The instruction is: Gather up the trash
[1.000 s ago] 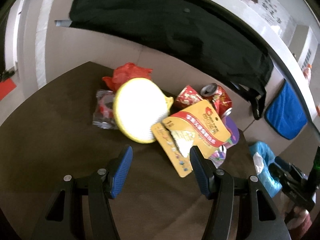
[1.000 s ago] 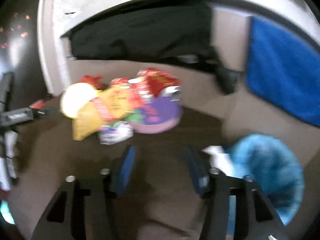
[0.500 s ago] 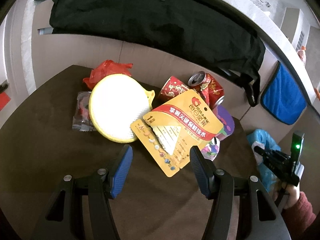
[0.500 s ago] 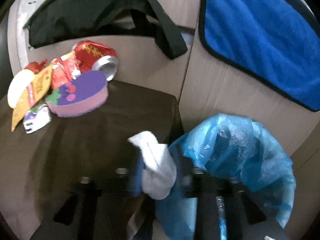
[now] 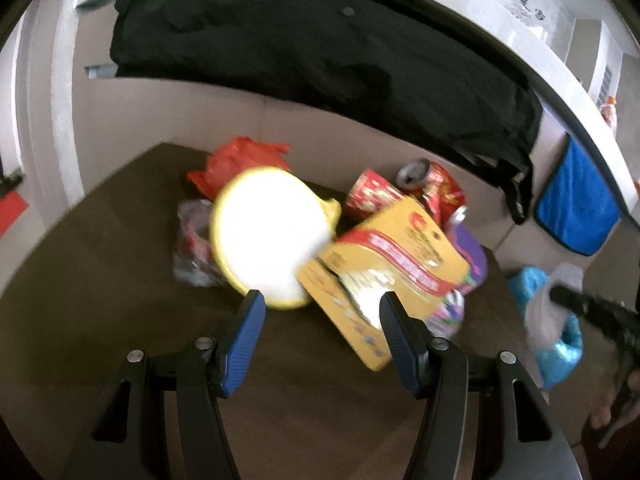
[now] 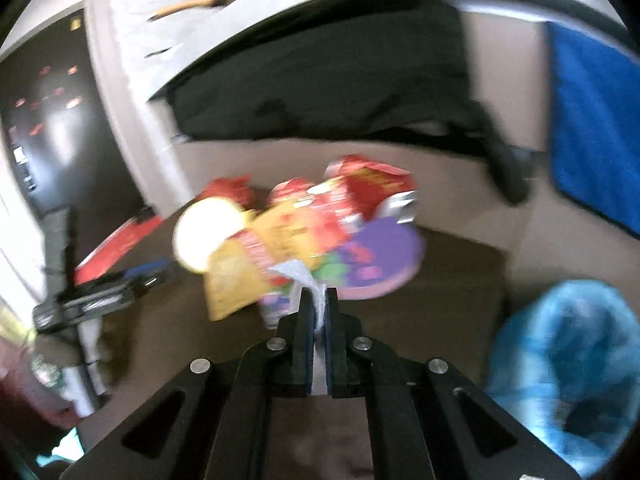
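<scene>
Right gripper (image 6: 319,304) clamped on white tissue (image 6: 298,274). Left gripper (image 5: 320,320) half open, empty. Blue trash bag (image 6: 568,360) beside table (image 6: 440,300); contents unclear.

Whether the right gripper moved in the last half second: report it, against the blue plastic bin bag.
Yes. The blue plastic bin bag slid from mid-view to the lower right edge, so the right gripper swung left.

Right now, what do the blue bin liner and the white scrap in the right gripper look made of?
Blue bin liner: thin plastic film, translucent, glossy and crumpled. White scrap pinched in the shut right gripper: thin and crinkled, probably plastic film or tissue; motion blur leaves it open.
</scene>
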Available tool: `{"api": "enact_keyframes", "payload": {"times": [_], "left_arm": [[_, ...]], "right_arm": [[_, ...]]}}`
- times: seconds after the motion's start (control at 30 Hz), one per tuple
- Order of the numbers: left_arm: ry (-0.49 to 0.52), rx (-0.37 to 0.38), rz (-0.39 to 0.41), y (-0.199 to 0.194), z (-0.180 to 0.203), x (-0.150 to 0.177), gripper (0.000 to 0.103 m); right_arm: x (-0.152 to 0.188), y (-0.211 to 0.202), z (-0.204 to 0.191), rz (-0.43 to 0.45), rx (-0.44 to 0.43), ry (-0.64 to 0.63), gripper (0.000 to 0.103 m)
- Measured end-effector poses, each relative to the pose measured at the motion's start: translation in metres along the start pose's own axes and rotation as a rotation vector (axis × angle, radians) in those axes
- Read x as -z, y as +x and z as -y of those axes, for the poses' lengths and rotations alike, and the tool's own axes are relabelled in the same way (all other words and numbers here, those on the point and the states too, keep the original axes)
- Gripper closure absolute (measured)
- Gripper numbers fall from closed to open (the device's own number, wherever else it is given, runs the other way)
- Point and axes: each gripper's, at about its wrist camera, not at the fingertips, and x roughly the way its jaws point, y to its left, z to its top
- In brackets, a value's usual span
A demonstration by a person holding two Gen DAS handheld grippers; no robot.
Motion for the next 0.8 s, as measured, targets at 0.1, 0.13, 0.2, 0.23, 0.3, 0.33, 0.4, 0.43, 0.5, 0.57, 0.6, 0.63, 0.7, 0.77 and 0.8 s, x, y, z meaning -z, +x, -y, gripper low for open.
{"api": "enact_keyframes", "payload": {"times": [0.1,0.13,0.2,0.23,0.3,0.33,0.4,0.43,0.5,0.57,0.6,0.63,0.7,0.77,0.8], "left_arm": [[-0.047,0.006,-0.003,0.009,-0.023,-0.014,0.043],[-0.072,0.008,-0.010,0.014,-0.033,-0.018,0.043],[-0.122,0.015,-0.033,0.024,-0.049,-0.025,0.043],[-0.146,0.024,-0.046,0.030,-0.057,-0.028,0.043],[-0.164,0.037,-0.062,0.038,-0.064,-0.031,0.043],[-0.168,0.042,-0.068,0.043,-0.065,-0.034,0.043],[-0.169,0.058,-0.070,0.049,-0.064,-0.036,0.043],[-0.166,0.069,-0.068,0.052,-0.062,-0.038,0.043],[-0.154,0.083,-0.062,0.057,-0.057,-0.041,0.043],[-0.141,0.098,-0.066,0.063,-0.053,-0.043,0.043],[-0.140,0.110,-0.074,0.065,-0.051,-0.044,0.044],[-0.138,0.131,-0.079,0.066,-0.048,-0.044,0.050],[-0.125,0.158,-0.071,0.062,-0.041,-0.045,0.057],[-0.095,0.168,-0.046,0.055,-0.032,-0.046,0.066],[-0.081,0.165,-0.038,0.052,-0.028,-0.046,0.069]], "right_arm": [[0.007,0.023,-0.023,-0.046,-0.056,-0.014,0.099],[0.010,0.026,-0.028,-0.057,-0.068,-0.014,0.099],[0.015,0.038,-0.036,-0.085,-0.087,-0.021,0.099],[0.018,0.042,-0.040,-0.097,-0.089,-0.027,0.099],[0.022,0.045,-0.042,-0.113,-0.092,-0.034,0.099],[0.023,0.047,-0.042,-0.119,-0.089,-0.036,0.099],[0.025,0.049,-0.042,-0.127,-0.079,-0.035,0.096],[0.025,0.052,-0.041,-0.128,-0.074,-0.033,0.096],[0.026,0.051,-0.038,-0.127,-0.062,-0.035,0.096],[0.026,0.050,-0.037,-0.123,-0.048,-0.038,0.093],[0.027,0.050,-0.036,-0.122,-0.045,-0.040,0.087],[0.028,0.049,-0.036,-0.120,-0.039,-0.042,0.083],[0.029,0.046,-0.033,-0.107,-0.028,-0.039,0.072],[0.030,0.045,-0.029,-0.102,-0.022,-0.029,0.072],[0.031,0.045,-0.028,-0.100,-0.018,-0.023,0.072]]}}
